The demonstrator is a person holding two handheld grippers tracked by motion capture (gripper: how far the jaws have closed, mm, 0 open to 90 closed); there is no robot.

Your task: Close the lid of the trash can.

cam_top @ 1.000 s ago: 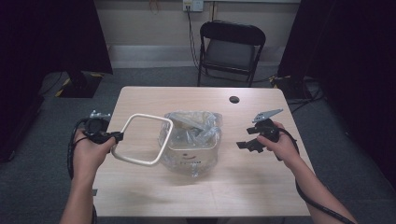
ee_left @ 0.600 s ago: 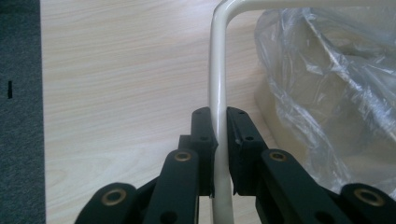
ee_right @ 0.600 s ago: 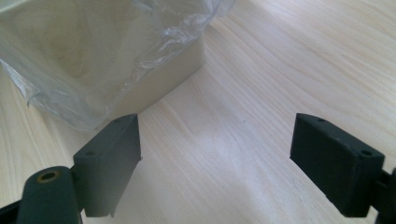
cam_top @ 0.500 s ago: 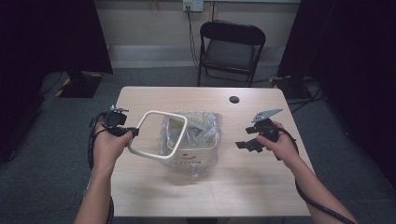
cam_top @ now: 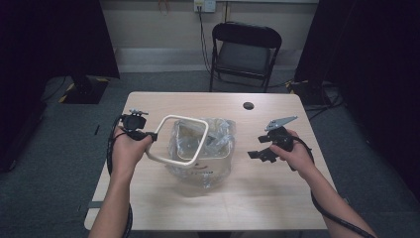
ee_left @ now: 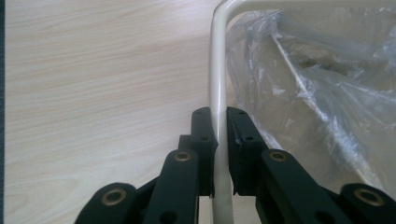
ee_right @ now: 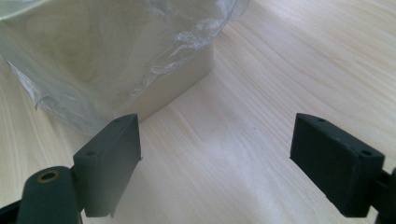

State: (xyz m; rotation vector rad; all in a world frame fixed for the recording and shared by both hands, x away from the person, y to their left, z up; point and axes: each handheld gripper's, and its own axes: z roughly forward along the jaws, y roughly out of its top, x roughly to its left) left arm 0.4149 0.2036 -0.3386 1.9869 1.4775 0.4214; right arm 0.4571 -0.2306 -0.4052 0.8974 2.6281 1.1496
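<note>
Since a second ago our left gripper (cam_top: 148, 136) has carried the white frame (cam_top: 179, 141) rightward, from beside the bin to partly over its mouth, while our right gripper (cam_top: 261, 148) has kept its place. We hold the left forearm reaching up from the near table edge, hand wrapped round the gripper body, jaws pointing right and clamped on the near-left side of the frame. That frame is a slim, cream-white tube bent into a rounded square, held tilted above the table (cam_top: 277, 198), its far side over the bin (cam_top: 200, 158). The bin is a small, pale, boxy container lined with a crumpled clear plastic bag (cam_top: 218, 139) that spills over its rim; it stands near the middle of the light wood-grain table. Our right arm comes in at an angle from the lower right, the gripper hovering just right of the bin with its jaws wide apart and nothing between them. From the left gripper view we see the black pads (ee_left: 205, 135) pinching the tube (ee_left: 217, 70) tight, a detail too small from above. From the right gripper view we see the bin's flat side wall (ee_right: 173, 88) under the creased film (ee_right: 140, 46).
</note>
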